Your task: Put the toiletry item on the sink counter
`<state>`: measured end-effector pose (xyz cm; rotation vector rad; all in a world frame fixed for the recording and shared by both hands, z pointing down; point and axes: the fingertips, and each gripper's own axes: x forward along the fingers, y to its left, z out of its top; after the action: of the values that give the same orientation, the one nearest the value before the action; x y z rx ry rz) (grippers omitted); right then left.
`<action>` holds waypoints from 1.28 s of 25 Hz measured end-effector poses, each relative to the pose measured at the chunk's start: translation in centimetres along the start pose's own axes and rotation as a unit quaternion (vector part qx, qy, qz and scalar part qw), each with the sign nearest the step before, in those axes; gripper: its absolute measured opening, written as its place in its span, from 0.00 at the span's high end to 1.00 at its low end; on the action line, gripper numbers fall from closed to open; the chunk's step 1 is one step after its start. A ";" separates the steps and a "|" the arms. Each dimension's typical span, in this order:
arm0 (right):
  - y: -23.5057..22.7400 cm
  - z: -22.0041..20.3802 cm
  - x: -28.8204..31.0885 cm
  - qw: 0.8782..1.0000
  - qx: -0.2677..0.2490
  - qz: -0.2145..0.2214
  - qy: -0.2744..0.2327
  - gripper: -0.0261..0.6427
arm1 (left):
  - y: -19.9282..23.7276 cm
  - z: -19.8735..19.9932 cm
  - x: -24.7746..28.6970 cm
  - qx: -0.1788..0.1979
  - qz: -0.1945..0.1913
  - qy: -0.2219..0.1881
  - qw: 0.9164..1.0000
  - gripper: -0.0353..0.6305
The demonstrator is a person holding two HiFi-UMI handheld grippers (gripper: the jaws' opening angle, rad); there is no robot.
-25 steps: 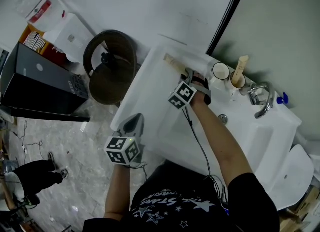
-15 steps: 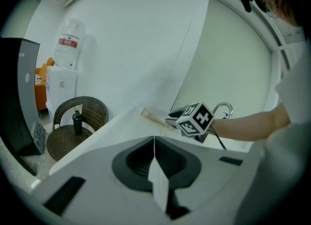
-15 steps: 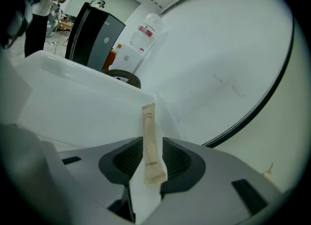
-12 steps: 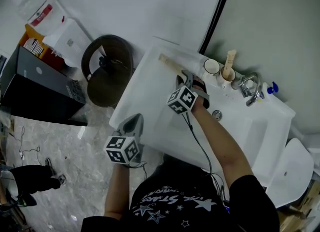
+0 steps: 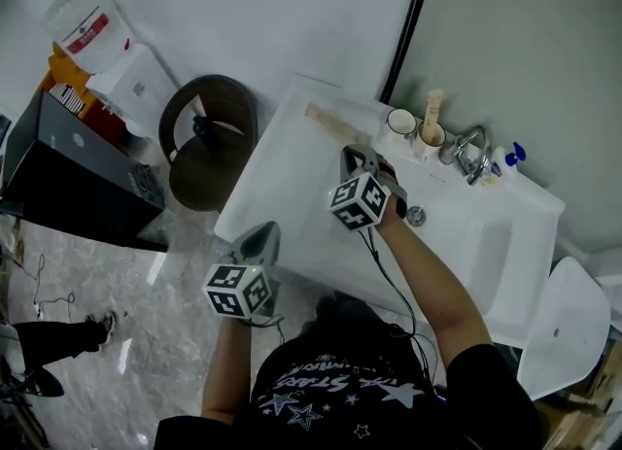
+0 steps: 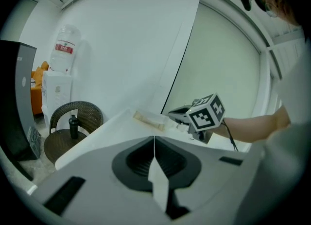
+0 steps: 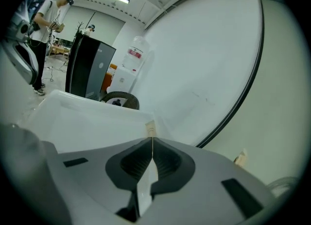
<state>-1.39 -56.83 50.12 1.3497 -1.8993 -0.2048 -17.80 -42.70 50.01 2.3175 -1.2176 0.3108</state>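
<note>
Tongs, one pair — both clenched, both empty.
Right tongs (image 7: 152, 139) are pressed flat together over the white sink worktop (image 5: 277, 181), with nothing between them. The toiletry item (image 5: 330, 124), a long pale packet, lies on the worktop's far corner, near their tips. Left tongs (image 6: 154, 139) are likewise closed on nothing, held off the worktop's near edge, above the floor. Further out — two cups (image 5: 398, 124) and a tap (image 5: 471, 154) by the wall, and a wicker chair (image 5: 209, 137) beside the sink.
</note>
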 end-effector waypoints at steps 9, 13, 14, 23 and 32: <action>1.7 1.1 -3.1 0.999 0.028 0.027 -0.032 0.94 | -1.1 -0.5 -1.2 0.003 -0.003 -0.009 1.000 0.92; 1.9 1.2 -4.7 0.998 0.033 0.035 -0.045 0.94 | -1.9 -0.6 -1.6 0.003 -0.001 -0.010 1.000 0.92; 2.0 1.1 -5.1 0.997 0.035 0.039 -0.048 0.94 | -2.2 -0.7 -1.6 0.003 0.001 -0.011 1.000 0.92; 2.2 -1.3 -9.8 0.994 0.055 0.062 -0.065 0.94 | -6.6 -1.5 -2.6 0.007 0.011 -0.016 1.000 0.92; 2.5 -3.7 -14.5 0.991 0.074 0.071 -0.082 0.94 | -10.8 -2.8 -4.1 0.017 0.016 -0.022 0.999 0.92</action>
<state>1.13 -42.28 46.77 1.3209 -2.1759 -0.1070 -11.24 -33.22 47.23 2.3467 -1.2817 0.2958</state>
